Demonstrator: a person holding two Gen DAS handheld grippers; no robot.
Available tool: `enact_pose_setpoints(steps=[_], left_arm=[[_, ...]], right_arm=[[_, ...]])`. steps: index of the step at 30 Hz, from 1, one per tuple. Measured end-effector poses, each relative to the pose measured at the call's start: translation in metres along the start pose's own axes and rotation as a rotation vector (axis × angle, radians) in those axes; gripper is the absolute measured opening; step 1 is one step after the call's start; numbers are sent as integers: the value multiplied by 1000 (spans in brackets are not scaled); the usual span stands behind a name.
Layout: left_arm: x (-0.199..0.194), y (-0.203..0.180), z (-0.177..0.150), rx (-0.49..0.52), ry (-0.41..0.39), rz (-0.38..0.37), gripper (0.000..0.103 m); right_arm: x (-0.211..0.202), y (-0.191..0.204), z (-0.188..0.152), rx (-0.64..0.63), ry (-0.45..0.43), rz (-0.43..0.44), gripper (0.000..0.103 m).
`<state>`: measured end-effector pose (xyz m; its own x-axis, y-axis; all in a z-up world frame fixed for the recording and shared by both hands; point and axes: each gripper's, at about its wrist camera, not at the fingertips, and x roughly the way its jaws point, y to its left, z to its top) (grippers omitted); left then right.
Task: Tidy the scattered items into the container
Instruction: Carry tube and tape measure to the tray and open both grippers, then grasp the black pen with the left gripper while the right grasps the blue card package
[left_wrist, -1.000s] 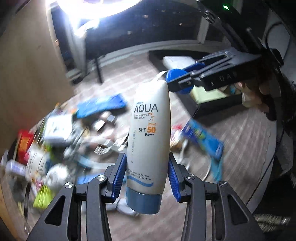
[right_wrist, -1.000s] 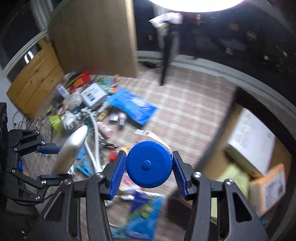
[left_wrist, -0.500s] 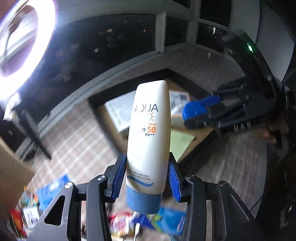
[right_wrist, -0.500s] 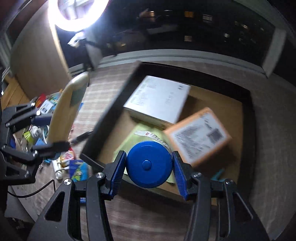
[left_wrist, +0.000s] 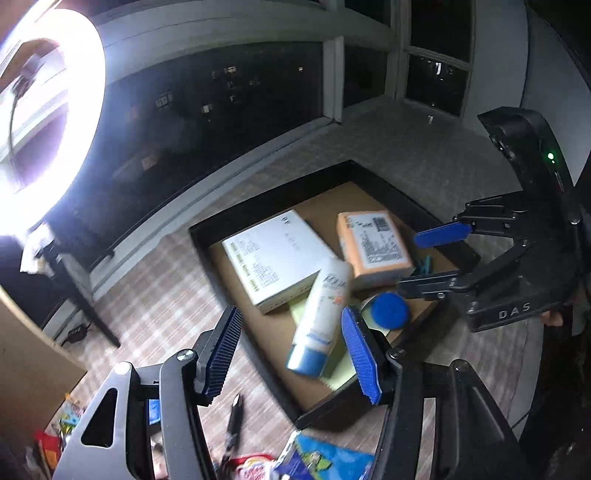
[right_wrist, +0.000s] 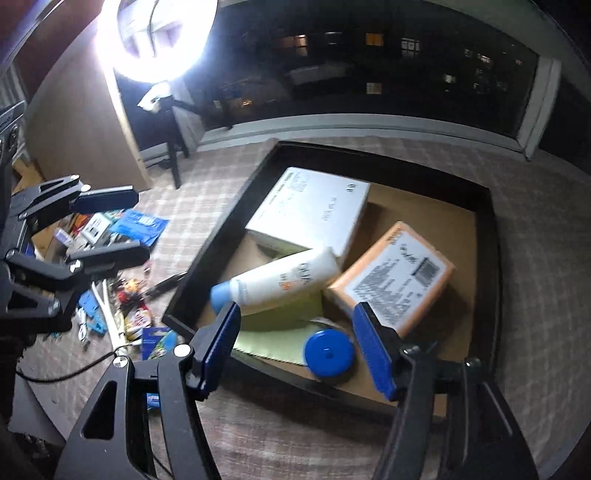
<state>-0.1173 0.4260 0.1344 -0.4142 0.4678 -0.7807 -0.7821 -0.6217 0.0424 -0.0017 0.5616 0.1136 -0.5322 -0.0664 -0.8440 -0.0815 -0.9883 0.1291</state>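
A black-rimmed box (left_wrist: 258, 206) (right_wrist: 221, 236) holds a white carton (left_wrist: 273, 254) (right_wrist: 310, 210) and an orange packet (left_wrist: 373, 243) (right_wrist: 395, 277). The white sunscreen tube (left_wrist: 321, 314) (right_wrist: 284, 280) lies tilted in the box, leaning on the white carton. The blue round tape measure (left_wrist: 389, 310) (right_wrist: 328, 352) lies on a yellow-green sheet (right_wrist: 273, 328) in the box. My left gripper (left_wrist: 291, 354) is open and empty above the box's near edge. My right gripper (right_wrist: 295, 350) is open and empty over the tape measure; it also shows in the left wrist view (left_wrist: 436, 258).
Scattered items lie on the checked cloth left of the box: a blue packet (right_wrist: 140, 225), a pen (left_wrist: 232, 413) (right_wrist: 166, 282), snack packets (left_wrist: 325, 461), cables and small boxes (right_wrist: 92, 229). A bright ring light (right_wrist: 166, 37) stands behind on a stand.
Both grippers opened. The sunscreen tube left my left gripper and the blue tape measure left my right gripper; both now lie in the box. Both grippers moved over the box.
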Motion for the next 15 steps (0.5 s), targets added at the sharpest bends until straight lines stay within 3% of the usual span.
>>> enact_pose_setpoints(steps=[9, 15], left_arm=[[-30, 49, -54, -87, 55, 67, 54], [-46, 72, -105, -195, 133, 125, 54]], right_arm=[[13, 53, -14, -98, 61, 107, 62], [31, 91, -32, -159, 131, 164, 62]])
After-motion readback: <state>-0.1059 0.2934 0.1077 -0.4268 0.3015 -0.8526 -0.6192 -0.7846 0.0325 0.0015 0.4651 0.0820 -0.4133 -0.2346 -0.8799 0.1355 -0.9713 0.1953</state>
